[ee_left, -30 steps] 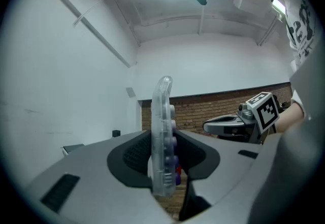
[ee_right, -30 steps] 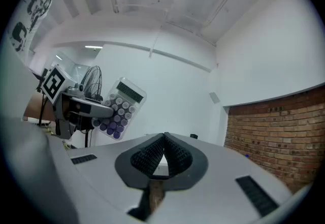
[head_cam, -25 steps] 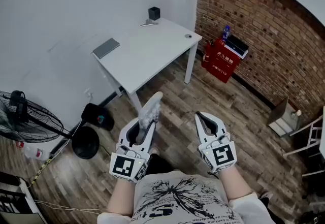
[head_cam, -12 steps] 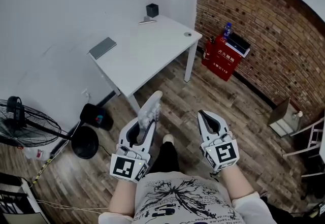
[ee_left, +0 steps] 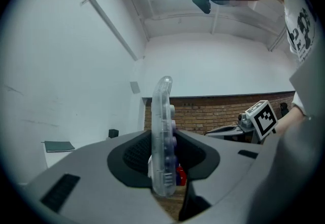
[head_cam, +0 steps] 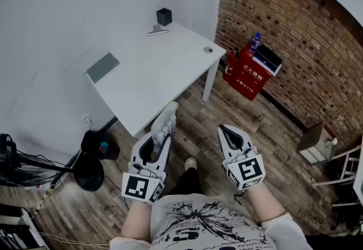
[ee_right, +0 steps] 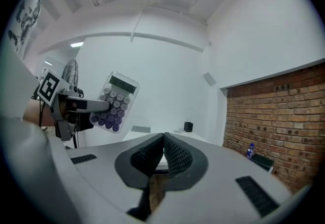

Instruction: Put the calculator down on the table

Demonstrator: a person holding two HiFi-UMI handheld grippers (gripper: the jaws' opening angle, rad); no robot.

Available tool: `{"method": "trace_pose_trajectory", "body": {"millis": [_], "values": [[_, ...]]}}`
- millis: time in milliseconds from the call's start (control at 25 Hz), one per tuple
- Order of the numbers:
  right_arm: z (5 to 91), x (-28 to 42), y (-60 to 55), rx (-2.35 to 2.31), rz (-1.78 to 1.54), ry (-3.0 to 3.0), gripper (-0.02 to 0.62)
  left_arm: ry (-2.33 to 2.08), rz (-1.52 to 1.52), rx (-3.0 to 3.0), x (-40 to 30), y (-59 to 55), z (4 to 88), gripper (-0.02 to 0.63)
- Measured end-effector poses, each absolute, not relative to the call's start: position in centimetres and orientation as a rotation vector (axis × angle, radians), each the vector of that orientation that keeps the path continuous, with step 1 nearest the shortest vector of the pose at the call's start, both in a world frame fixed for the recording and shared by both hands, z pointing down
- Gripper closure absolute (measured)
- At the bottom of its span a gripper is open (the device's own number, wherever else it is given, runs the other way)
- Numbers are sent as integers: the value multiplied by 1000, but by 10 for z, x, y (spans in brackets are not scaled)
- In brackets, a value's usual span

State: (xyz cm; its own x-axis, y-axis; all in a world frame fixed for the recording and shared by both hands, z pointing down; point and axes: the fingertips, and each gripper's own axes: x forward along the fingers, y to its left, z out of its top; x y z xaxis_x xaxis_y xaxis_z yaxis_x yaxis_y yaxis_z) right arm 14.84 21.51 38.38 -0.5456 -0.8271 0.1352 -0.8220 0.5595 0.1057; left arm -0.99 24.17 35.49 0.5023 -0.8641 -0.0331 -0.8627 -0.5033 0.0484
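My left gripper (head_cam: 160, 136) pinches the clear calculator (ee_right: 116, 102) by its keypad end, holding it in the air short of the white table (head_cam: 153, 70); its round keys are purple. My right gripper (ee_right: 163, 137) is pressed together on nothing. The red box (head_cam: 247, 73) by the brick wall carries white characters, perhaps ending 119

The white table (head_cam: 148, 67) now lies closer ahead of the left gripper (head_cam: 160, 140) jaws; from the head view its near edge reaches the calculator (head_cam: 166, 121) tip.
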Motion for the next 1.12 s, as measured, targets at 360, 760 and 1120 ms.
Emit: {"method": "trace_pose_trajectory", "body": {"millis": [360, 760, 1120], "values": [[373, 122, 15, 1285, -84, -2615, 581, -1635, -111, 2619, -35, 56, 346, 468], [388, 85, -122, 1086, -55, -2699, 581, -1769, -50, 2476, -57, -52, 368, 468], [408, 25, -257, 743, -75, -2809, 581, -1942, -96, 2233, -77, -155, 401, 468]]}}
